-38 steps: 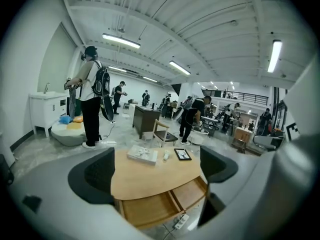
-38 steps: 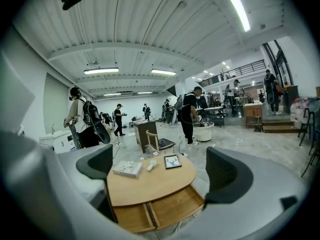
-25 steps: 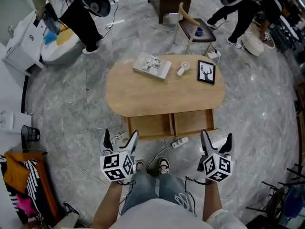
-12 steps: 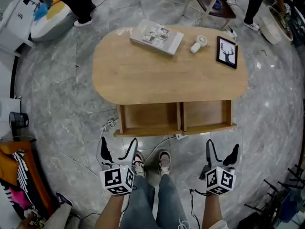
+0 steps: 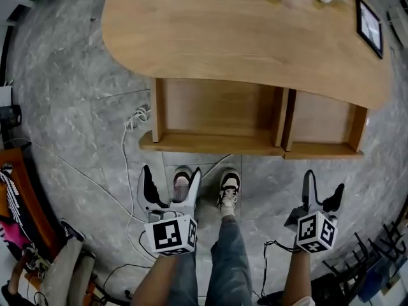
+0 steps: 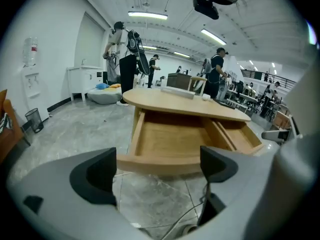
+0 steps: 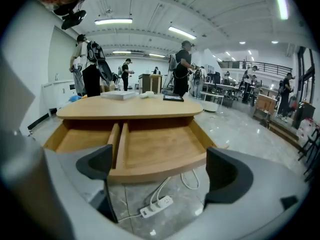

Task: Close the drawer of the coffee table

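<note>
The wooden coffee table (image 5: 242, 30) has two drawers pulled out side by side towards me: the left drawer (image 5: 217, 116) and the right drawer (image 5: 322, 129), both with nothing inside. My left gripper (image 5: 170, 187) is open, a short way in front of the left drawer's front edge (image 6: 160, 161), and holds nothing. My right gripper (image 5: 323, 193) is open too, just short of the right drawer's front (image 7: 155, 171). Neither gripper touches the drawers.
A white power strip (image 7: 156, 205) and its cable (image 5: 131, 123) lie on the grey stone floor under the drawers. The person's shoes (image 5: 227, 190) stand between the grippers. A framed picture (image 5: 370, 24) and a book (image 6: 177, 91) lie on the tabletop. People stand far behind.
The view has closed in on the table, so the open drawers now fill the upper frame. Both grippers have come nearer to the drawer fronts and stay open.
</note>
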Action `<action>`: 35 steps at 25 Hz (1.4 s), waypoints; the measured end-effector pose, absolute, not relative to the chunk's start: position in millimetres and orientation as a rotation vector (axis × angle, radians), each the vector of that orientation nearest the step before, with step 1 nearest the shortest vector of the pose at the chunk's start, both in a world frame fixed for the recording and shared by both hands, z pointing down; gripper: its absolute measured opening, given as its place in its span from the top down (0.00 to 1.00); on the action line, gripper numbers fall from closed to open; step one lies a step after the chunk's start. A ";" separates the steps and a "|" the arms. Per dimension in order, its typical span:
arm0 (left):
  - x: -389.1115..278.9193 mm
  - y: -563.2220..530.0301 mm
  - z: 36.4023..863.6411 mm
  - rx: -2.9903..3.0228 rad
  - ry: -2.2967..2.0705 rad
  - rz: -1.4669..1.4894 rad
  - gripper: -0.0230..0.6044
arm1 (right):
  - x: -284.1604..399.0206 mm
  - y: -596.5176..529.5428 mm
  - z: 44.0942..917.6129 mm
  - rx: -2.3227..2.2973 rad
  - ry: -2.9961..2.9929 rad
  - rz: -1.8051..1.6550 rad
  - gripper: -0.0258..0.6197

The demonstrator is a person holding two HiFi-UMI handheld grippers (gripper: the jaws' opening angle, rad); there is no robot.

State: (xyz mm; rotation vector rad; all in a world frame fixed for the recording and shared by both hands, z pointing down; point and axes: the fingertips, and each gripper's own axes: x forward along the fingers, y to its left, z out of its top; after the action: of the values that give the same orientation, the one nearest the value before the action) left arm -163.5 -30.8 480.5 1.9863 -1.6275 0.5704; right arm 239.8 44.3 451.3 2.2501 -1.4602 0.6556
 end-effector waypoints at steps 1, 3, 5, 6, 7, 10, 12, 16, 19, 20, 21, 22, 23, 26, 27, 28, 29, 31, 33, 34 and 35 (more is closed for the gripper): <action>-165.2 -25.8 491.7 1.974 -1.635 0.585 0.14 | 239.7 47.4 460.2 2.239 -1.451 0.664 0.05; -168.0 -19.9 508.7 1.960 -1.647 0.607 0.14 | 238.4 53.5 472.8 2.221 -1.438 0.688 0.05; -169.1 -18.5 519.7 1.963 -1.661 0.621 0.14 | 236.4 58.3 480.5 2.211 -1.434 0.716 0.05; -168.6 -18.9 523.3 1.972 -1.667 0.627 0.14 | 235.7 60.0 483.0 2.207 -1.434 0.725 0.05; -167.2 -19.9 526.0 1.984 -1.672 0.633 0.14 | 235.4 60.9 484.6 2.202 -1.435 0.730 0.05; -161.0 -24.0 531.5 2.008 -1.692 0.629 0.14 | 235.5 59.1 485.6 2.188 -1.443 0.737 0.05; -157.3 -26.6 534.2 2.015 -1.713 0.614 0.14 | 234.8 56.7 484.5 2.182 -1.452 0.739 0.05; -154.3 -25.3 547.4 2.053 -1.732 0.626 0.14 | 234.7 55.0 483.9 2.177 -1.460 0.743 0.05; -152.8 -25.2 561.0 2.059 -1.729 0.620 0.14 | 236.0 54.2 484.7 2.180 -1.461 0.748 0.05; -151.8 -26.1 565.4 2.065 -1.730 0.617 0.14 | 236.4 53.8 485.2 2.181 -1.462 0.748 0.05; -150.3 -27.5 569.8 2.072 -1.731 0.613 0.14 | 236.7 53.7 485.8 2.181 -1.462 0.748 0.05; -148.5 -29.2 574.1 2.083 -1.732 0.609 0.14 | 236.8 54.0 486.4 2.181 -1.461 0.748 0.05; -146.1 -30.9 578.4 2.097 -1.731 0.609 0.14 | 236.6 54.4 486.8 2.181 -1.460 0.749 0.05; -138.1 -37.3 589.6 2.154 -1.725 0.637 0.14 | 234.7 55.5 488.8 2.173 -1.463 0.755 0.05; -136.0 -39.6 592.5 2.167 -1.725 0.642 0.14 | 233.8 55.6 489.6 2.171 -1.465 0.757 0.05; -134.9 -41.8 595.0 2.169 -1.728 0.639 0.14 | 232.9 55.7 490.5 2.169 -1.466 0.760 0.05; -135.0 -43.6 597.2 2.158 -1.735 0.627 0.14 | 232.2 55.7 491.5 2.168 -1.467 0.762 0.05; -137.8 -46.6 600.2 2.118 -1.754 0.598 0.14 | 231.1 55.6 493.7 2.165 -1.468 0.768 0.05; -140.3 -48.3 601.7 2.100 -1.764 0.590 0.14 | 229.7 55.3 495.7 2.162 -1.472 0.775 0.05; -140.7 -48.8 601.9 2.097 -1.766 0.586 0.14 | 228.9 55.0 496.4 2.161 -1.474 0.779 0.05; -140.7 -49.1 601.7 2.097 -1.767 0.578 0.14 | 228.1 54.4 496.8 2.160 -1.476 0.782 0.05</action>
State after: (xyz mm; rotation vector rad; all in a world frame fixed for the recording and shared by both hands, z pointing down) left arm -140.7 -49.1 601.7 2.0973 -1.7672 0.5776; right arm 228.1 54.4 496.8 2.1603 -1.4762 0.7819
